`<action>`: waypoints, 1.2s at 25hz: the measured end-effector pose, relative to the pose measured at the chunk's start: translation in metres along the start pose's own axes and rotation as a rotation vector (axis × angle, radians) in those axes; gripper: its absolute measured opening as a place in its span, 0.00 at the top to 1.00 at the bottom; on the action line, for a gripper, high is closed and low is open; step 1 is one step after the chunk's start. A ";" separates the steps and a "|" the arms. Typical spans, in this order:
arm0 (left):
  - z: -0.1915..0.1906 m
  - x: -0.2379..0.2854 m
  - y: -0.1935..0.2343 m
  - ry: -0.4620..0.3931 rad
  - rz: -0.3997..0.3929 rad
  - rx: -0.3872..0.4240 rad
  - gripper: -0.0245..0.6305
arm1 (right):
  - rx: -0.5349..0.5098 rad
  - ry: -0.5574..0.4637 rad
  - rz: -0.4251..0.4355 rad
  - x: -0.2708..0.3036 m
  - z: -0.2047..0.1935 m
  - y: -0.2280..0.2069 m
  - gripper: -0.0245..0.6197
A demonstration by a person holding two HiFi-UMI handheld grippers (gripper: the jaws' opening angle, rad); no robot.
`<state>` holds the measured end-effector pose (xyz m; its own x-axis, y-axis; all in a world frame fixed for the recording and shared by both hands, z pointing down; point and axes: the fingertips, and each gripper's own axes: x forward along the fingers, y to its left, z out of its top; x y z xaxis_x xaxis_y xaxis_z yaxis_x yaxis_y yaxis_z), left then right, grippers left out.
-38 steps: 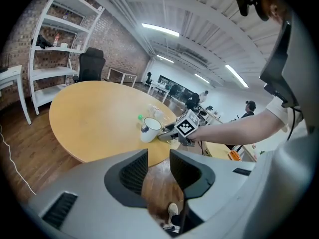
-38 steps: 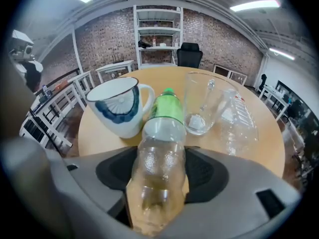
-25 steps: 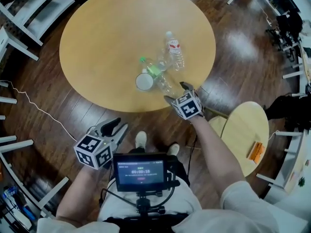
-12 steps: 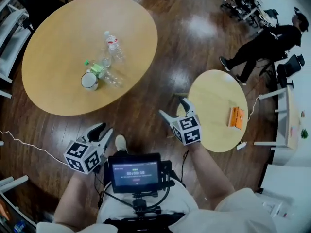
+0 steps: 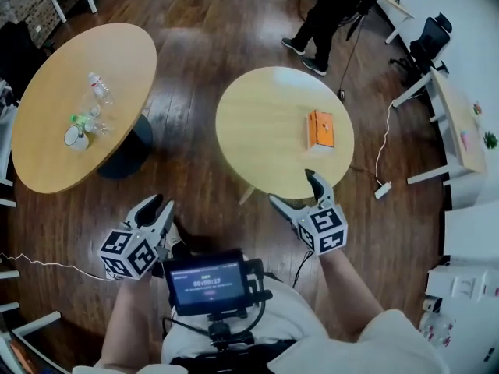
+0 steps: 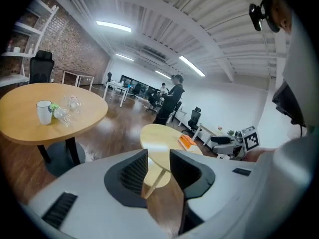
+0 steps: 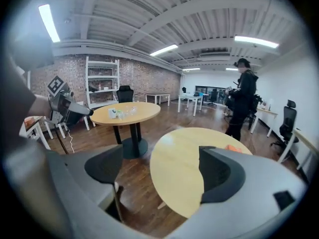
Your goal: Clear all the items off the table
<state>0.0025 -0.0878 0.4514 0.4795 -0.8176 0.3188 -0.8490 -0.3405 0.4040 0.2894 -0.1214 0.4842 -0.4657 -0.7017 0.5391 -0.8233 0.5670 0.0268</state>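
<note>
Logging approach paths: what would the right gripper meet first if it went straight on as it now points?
Probably the near edge of the small round pale-wood table, though depth is unclear. The right gripper holds nothing; its jaws have just been opening.

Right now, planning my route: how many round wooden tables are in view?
2: larger table at left with bottles and a mug; smaller table ahead with an orange box.
</note>
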 end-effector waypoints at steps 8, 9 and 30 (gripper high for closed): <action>-0.032 0.003 -0.108 0.096 -0.066 0.072 0.76 | 0.146 -0.018 -0.153 -0.115 -0.069 -0.091 0.21; -0.037 0.006 -0.118 0.114 -0.085 0.084 0.76 | 0.169 -0.029 -0.172 -0.124 -0.074 -0.095 0.21; -0.083 -0.074 -0.153 0.149 -0.223 0.157 0.76 | 0.246 -0.027 -0.301 -0.219 -0.106 -0.004 0.21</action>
<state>0.1155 0.0635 0.4367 0.6754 -0.6414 0.3638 -0.7374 -0.5813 0.3440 0.4292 0.0761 0.4549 -0.1970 -0.8342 0.5151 -0.9762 0.2156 -0.0240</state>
